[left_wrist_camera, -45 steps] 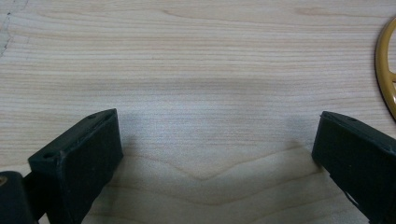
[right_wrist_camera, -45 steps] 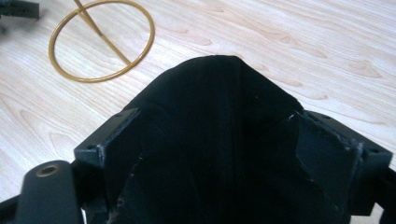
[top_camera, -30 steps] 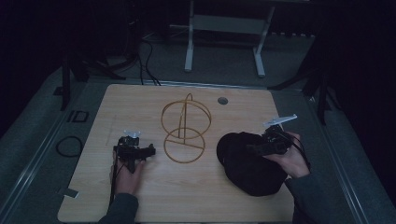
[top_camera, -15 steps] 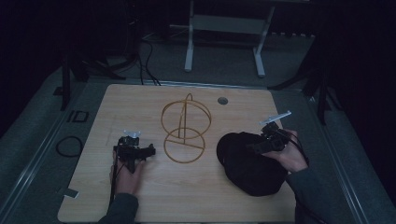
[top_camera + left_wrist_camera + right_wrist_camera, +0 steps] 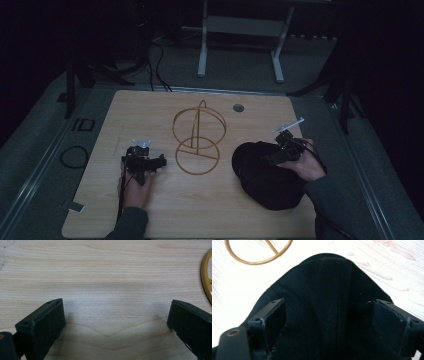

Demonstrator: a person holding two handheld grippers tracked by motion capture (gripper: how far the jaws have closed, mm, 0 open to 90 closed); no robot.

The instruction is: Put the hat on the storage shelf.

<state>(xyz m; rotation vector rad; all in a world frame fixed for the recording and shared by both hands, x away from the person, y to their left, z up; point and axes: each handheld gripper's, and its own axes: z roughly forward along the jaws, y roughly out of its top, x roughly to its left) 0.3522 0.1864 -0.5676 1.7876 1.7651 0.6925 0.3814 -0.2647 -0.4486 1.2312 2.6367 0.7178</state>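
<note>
In the high view, the person's left forearm comes up from the bottom edge at lower left, and the left hand (image 5: 136, 187) rests on the light wooden table (image 5: 150, 115), holding the left gripper (image 5: 145, 161) pointed toward the top of the frame. In the left gripper view its two black jaws stand wide apart at the bottom corners with bare wood grain between them, gripping nothing; they sit low over the tabletop, casting a soft shadow on it. The curved rim of the golden wire stand made of rings (image 5: 206, 280) shows at the right edge of that view.

At lower right of the high view, the right forearm enters from the bottom corner and angles up and left. The right hand (image 5: 306, 167) holds the right gripper (image 5: 270, 158) directed toward the left of the frame, over the soft black fabric cap (image 5: 267, 177), which lies on the table just right of the wire stand (image 5: 198, 140) at centre. In the right gripper view the jaws are spread wide, one at each lower side, with the cap's (image 5: 329, 310) dark seamed fabric between them. Whether they touch the fabric cannot be told. One ring of the stand (image 5: 257, 255) lies at the upper left of that view.
</note>
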